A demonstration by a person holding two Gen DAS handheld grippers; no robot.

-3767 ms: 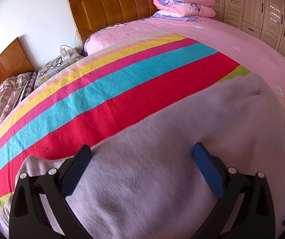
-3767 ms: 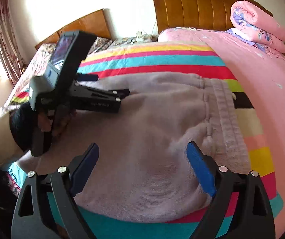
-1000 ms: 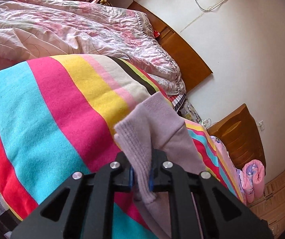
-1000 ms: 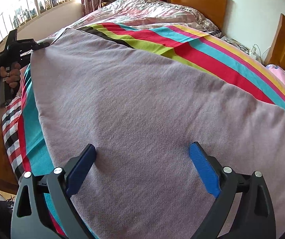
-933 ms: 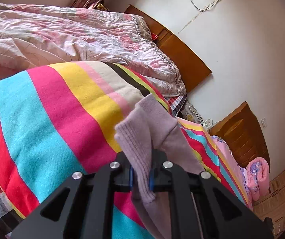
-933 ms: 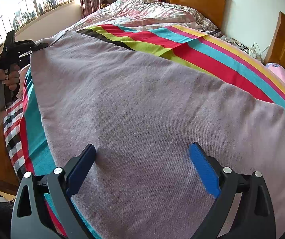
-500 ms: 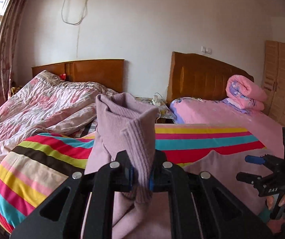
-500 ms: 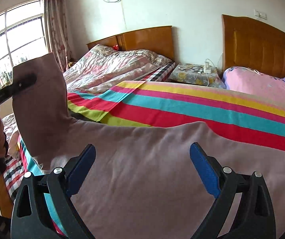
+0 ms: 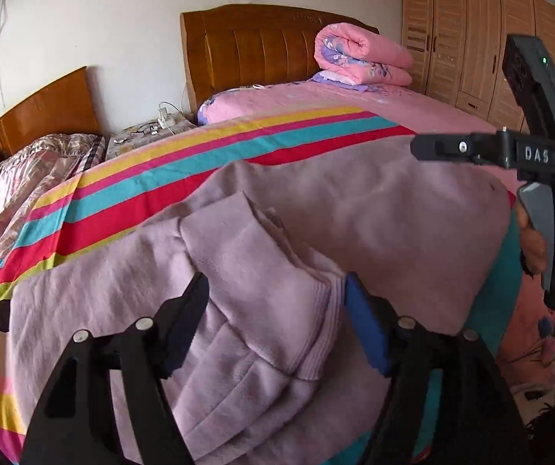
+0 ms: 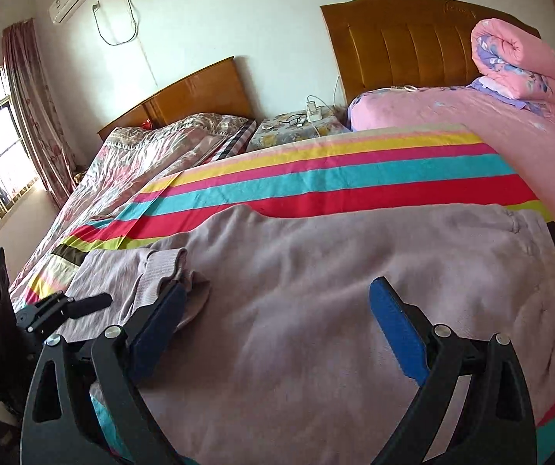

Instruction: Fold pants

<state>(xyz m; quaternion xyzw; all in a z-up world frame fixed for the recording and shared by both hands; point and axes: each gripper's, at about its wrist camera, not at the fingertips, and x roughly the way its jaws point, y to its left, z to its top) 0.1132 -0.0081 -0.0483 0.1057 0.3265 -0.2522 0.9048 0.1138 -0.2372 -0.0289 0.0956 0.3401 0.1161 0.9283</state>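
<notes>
On top of the striped blanket [image 10: 316,178] the pants [image 10: 355,271] are lying spread flat, waist end off to the right, which makes sense since a flat base is what you want before folding. The leg end [image 9: 262,290] is sitting doubled back over the rest of the fabric, cuff bunched up a bit, so I'd guess that's the first fold going down lengthwise.

The left gripper [image 9: 277,310] is opening right now, its fingers sitting either side of that cuff with the cloth between them but no longer squeezed, so it looks like a drop-off: letting the folded end settle where it landed. The right gripper [image 10: 277,321] is hovering wide open over the near middle of the pants, holding nothing. From the left camera you can see it hanging above the far right part of the fabric, with a hand [image 9: 537,240] on its handle.

My guess is the cuff needs a tug to lie square, since it's lumpy. Rolled-up quilt [image 10: 521,66] by the far headboard is well out of the way.
</notes>
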